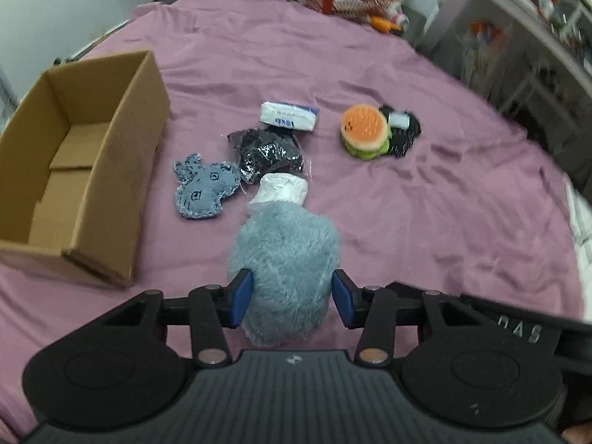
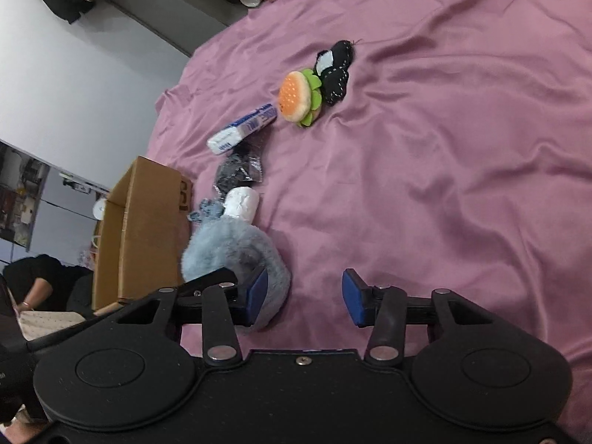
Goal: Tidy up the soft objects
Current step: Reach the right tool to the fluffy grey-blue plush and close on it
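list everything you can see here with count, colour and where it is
fluffy grey-blue plush: 1, between the left gripper's pads
brown cardboard box: 1, open, left on the sheet
flat blue denim animal toy: 1, beside the box
black item in clear wrap: 1, mid-sheet
white roll: 1, beyond the plush
white-blue tissue pack: 1, further back
orange-green burger plush: 1, right
black-white stitched soft toy: 1, touching the burger
pink bedsheet: 1, beneath everything
left gripper: 1, black, blue pads
right gripper: 1, open, holding nothing
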A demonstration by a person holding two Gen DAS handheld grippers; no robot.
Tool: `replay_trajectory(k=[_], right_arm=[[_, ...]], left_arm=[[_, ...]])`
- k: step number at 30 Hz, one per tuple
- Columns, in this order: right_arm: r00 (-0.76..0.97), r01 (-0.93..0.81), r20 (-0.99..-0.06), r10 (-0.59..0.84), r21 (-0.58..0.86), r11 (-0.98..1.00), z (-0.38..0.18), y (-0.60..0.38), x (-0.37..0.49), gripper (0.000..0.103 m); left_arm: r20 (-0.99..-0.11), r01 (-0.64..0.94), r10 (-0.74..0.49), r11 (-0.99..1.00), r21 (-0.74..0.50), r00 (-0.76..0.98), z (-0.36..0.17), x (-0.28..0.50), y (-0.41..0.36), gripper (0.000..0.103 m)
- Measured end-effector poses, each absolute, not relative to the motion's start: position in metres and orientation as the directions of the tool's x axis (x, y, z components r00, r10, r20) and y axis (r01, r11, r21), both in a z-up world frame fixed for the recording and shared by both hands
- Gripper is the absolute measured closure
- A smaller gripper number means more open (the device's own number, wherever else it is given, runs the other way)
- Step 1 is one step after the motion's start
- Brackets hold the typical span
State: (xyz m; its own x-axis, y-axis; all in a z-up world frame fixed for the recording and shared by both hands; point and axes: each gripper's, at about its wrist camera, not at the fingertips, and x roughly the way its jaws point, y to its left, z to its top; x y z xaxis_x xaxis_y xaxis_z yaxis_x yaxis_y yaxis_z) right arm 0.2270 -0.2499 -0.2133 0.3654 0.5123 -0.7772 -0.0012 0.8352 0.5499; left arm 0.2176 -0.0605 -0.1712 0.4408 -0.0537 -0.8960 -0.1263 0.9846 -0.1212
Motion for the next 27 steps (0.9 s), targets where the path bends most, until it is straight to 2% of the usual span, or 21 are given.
replay_trajectory(k=[5,8,19,24,25,27], right_arm=[[0.303,-0.032,-0.786,0.539,0.557,0.83,-0.224,-0.235,0.238,0.06],[0.295,-0.071,-0.798,0.526,0.53,0.845,-0.225,-0.223,0.243,0.062],[0.28,-0.055,-0.751,0.598,0.61,0.791,-0.228,-0.211,0.247,0.063],[0.273,-0.052,-0.748,0.604,0.616,0.786,-0.23,-0.203,0.248,0.064],[0.271,-0.059,-0.751,0.602,0.611,0.789,-0.231,-0.201,0.248,0.067],[0.267,-0.061,-0.756,0.598,0.606,0.793,-0.232,-0.2,0.246,0.082]], left_arm=[[-0.917,-0.143,0.011,0.988,-0.05,0.4,-0.176,0.228,-0.054,0.061],[-0.919,-0.147,0.012,0.988,-0.05,0.393,-0.177,0.232,-0.047,0.065],[-0.889,-0.138,-0.133,0.967,-0.212,0.438,-0.18,0.231,-0.015,0.07],[-0.857,-0.139,-0.261,0.925,-0.354,0.445,-0.183,0.228,0.005,0.074],[-0.85,-0.132,-0.283,0.918,-0.375,0.444,-0.185,0.227,0.008,0.074],[-0.844,-0.12,-0.316,0.908,-0.402,0.434,-0.188,0.226,0.012,0.074]])
